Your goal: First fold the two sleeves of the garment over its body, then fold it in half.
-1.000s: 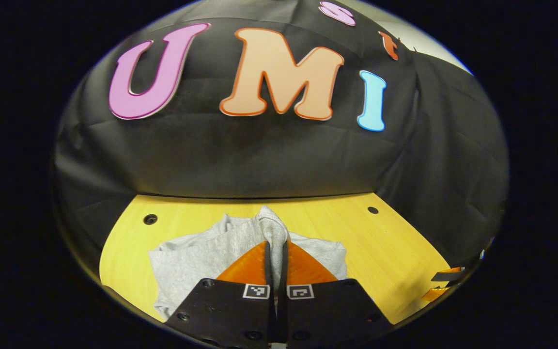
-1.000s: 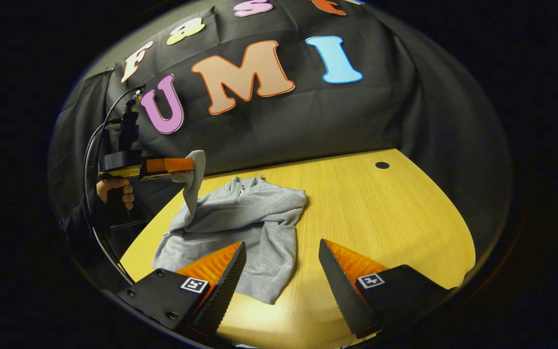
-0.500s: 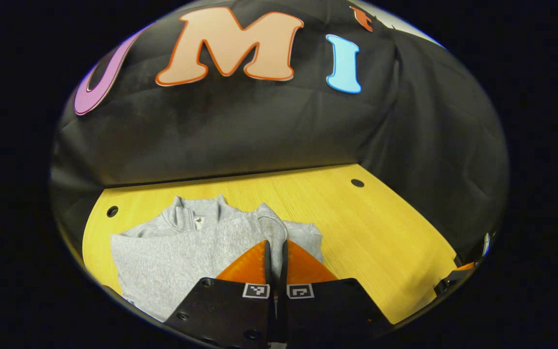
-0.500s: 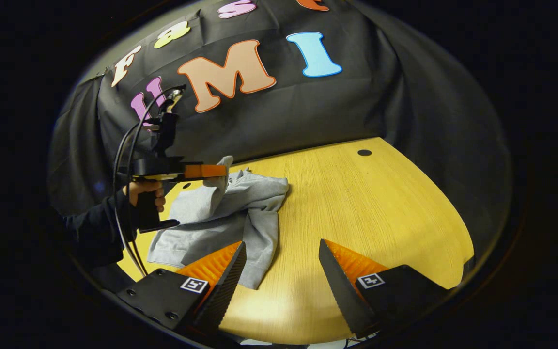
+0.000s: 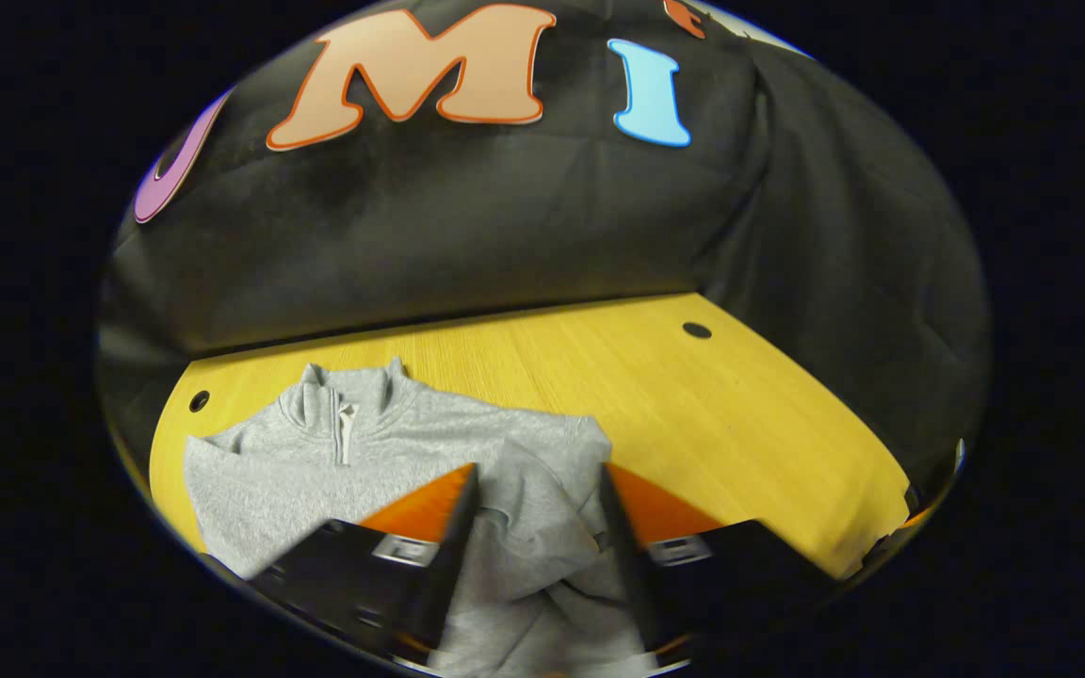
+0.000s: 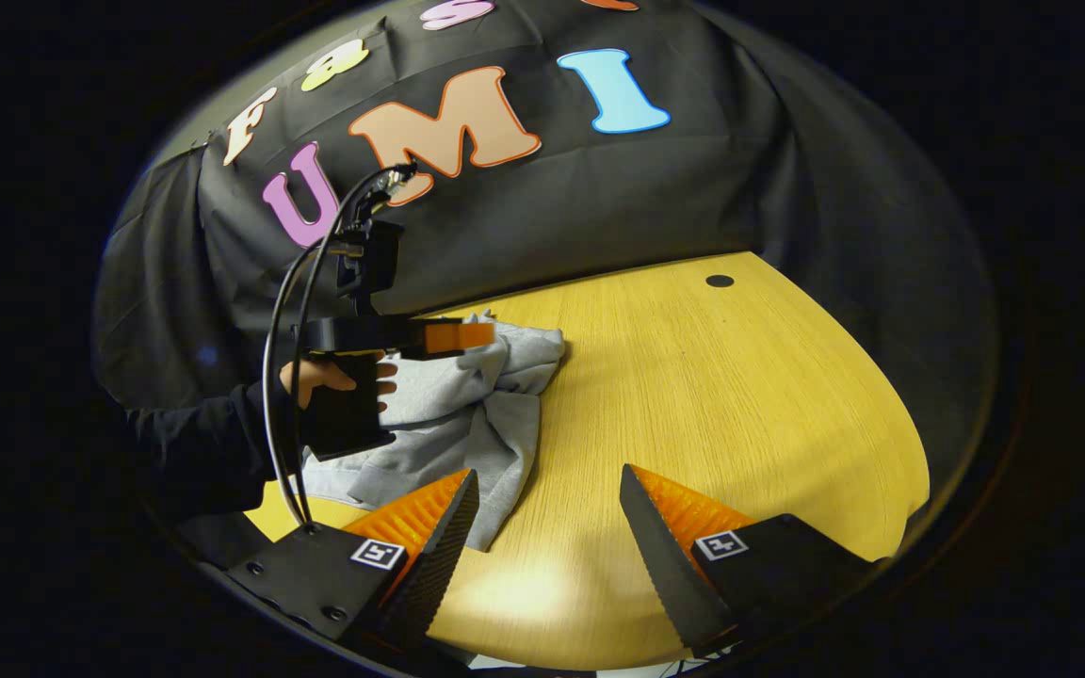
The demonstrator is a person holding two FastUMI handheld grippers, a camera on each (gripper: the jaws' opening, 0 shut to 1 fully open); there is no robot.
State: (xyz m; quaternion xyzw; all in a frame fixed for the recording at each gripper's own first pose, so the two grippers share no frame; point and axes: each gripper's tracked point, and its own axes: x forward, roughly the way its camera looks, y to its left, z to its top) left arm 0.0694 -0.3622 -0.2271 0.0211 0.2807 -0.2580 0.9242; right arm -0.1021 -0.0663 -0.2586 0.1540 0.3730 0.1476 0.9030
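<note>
Grey garment point(image 5: 392, 452) lies under wide left tongs point(image 5: 535, 527); right tongs point(image 6: 547, 527) wide, beside it.

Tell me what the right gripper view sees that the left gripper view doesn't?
Right gripper view: a hand in a dark sleeve holding the left gripper, seen from the side above the grey garment, plus its black cable and the open right gripper. Left gripper view: the garment's collar with its zip, seen from the front. Both: the garment lying on the yellow table.
</note>
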